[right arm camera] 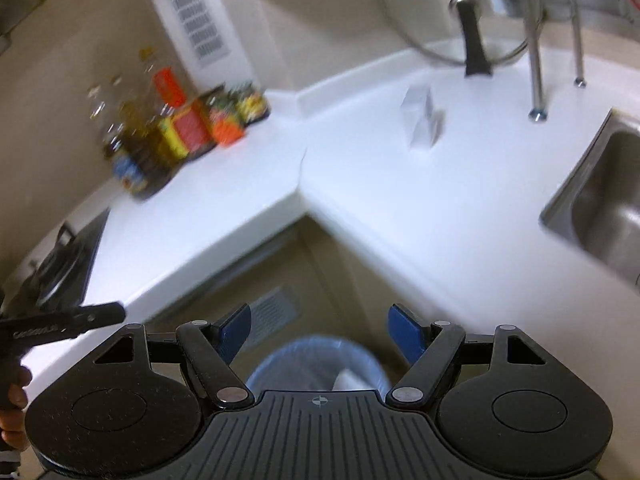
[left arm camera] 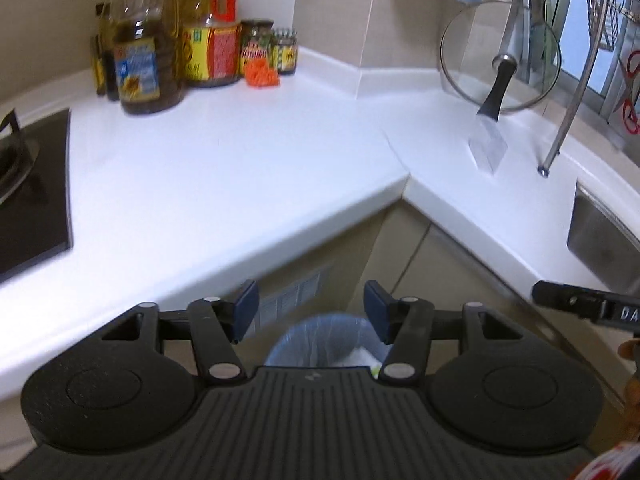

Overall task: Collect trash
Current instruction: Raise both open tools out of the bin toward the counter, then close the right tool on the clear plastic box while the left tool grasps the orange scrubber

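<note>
Left gripper: the left gripper (left arm camera: 310,310) is hovering below the edge of the white countertop (left arm camera: 224,168), in front of the inner corner of the L-shaped counter, tilting down toward the floor; its blue-padded fingers (left arm camera: 246,306) are standing wide apart with nothing between them.
Right gripper: the right gripper (right arm camera: 318,334) is hanging at a similar height just beside the left one, also pointing forward and down; its fingers (right arm camera: 404,334) are spread wide and holding nothing. Its black tip is showing at the right edge of the left wrist view, and the left one's tip at the left edge of the right wrist view.
Hand: part of the person's hand (right arm camera: 14,390) is showing at the left edge of the right wrist view, wrapping around the other gripper's handle.
Trash bin: a bin lined with a blue bag (left arm camera: 324,338) is sitting on the floor beneath both grippers, against the beige cabinet (left arm camera: 316,264); something white (right arm camera: 348,380) is lying inside it.
Possible trash on counter: a small clear wrapper-like piece (left arm camera: 488,146) is lying on the countertop near the glass lid (left arm camera: 500,56), well apart from both grippers; blur is leaving its nature unclear.
Counter corner: oil bottles and jars (left arm camera: 192,48) are standing at the back left, with an orange item (left arm camera: 262,74) just in front.
Sides: a black stove (left arm camera: 32,192) is sitting at the left, a steel sink (right arm camera: 604,200) at the right.
</note>
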Action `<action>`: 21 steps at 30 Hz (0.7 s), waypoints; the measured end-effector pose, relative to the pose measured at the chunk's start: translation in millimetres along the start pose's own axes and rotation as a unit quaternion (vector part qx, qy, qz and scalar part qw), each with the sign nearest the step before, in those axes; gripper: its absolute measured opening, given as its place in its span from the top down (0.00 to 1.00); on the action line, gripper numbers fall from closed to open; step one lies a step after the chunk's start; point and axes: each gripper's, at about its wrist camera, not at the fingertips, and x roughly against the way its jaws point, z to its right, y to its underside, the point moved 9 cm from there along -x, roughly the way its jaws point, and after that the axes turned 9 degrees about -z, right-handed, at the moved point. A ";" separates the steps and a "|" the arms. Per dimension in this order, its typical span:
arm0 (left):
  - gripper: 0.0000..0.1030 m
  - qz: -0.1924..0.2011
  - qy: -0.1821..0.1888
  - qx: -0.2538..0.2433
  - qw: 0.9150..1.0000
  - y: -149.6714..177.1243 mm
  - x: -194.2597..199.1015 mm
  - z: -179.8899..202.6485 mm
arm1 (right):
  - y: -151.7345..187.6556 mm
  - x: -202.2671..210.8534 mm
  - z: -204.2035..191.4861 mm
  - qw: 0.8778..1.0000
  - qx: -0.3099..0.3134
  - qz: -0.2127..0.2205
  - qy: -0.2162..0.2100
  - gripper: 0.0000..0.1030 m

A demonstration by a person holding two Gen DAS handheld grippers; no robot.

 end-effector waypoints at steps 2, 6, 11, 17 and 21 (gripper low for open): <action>0.46 0.004 0.002 -0.008 1.000 -18.6 -6.1 -4.8 | -17.4 0.4 7.4 1.000 -0.008 0.017 0.014 0.26; 0.45 0.015 0.008 -0.021 1.000 -57.0 -20.6 -18.4 | -56.7 -9.1 27.8 0.998 -0.026 0.046 0.047 0.26; 0.44 0.020 0.006 -0.037 0.999 -103.1 -44.9 -37.8 | -104.1 -32.3 53.9 0.993 -0.045 0.071 0.083 0.26; 0.44 0.021 0.002 -0.048 0.999 -147.5 -76.9 -56.7 | -143.5 -57.7 70.1 0.989 -0.045 0.084 0.115 0.26; 0.44 0.023 -0.001 -0.063 0.998 -170.4 -95.6 -61.2 | -162.6 -76.7 76.2 0.987 -0.038 0.082 0.131 0.27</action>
